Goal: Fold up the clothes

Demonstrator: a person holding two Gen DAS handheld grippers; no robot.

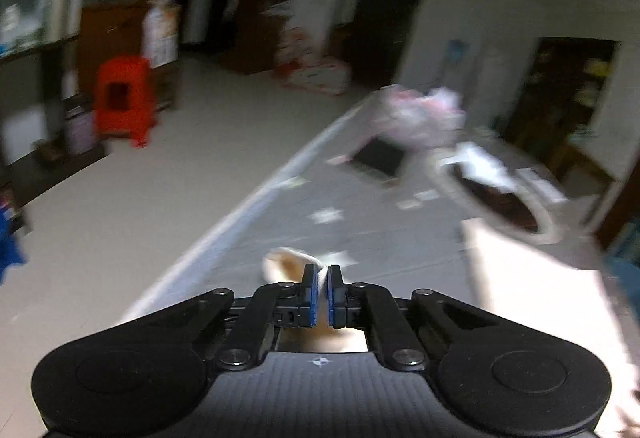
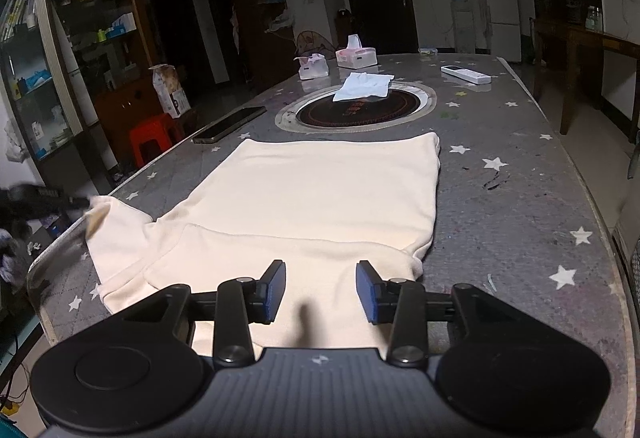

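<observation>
A cream garment (image 2: 320, 198) lies flat on the grey star-patterned table (image 2: 520, 198), its near part folded over and one sleeve (image 2: 108, 222) stretched toward the left edge. My right gripper (image 2: 321, 288) hovers open just above the garment's near edge, nothing between its blue pads. In the blurred left wrist view, my left gripper (image 1: 323, 280) is shut on the cream sleeve end (image 1: 288, 262), held over the table's left edge. In the right wrist view that gripper shows as a dark blur (image 2: 44, 198) at the sleeve tip.
Beyond the garment: a round inset hotplate (image 2: 356, 106) with a white cloth (image 2: 364, 86) on it, a phone (image 2: 230, 124), tissue boxes (image 2: 356, 56), a remote (image 2: 466, 74). A red stool (image 2: 154, 138) stands on the floor to the left.
</observation>
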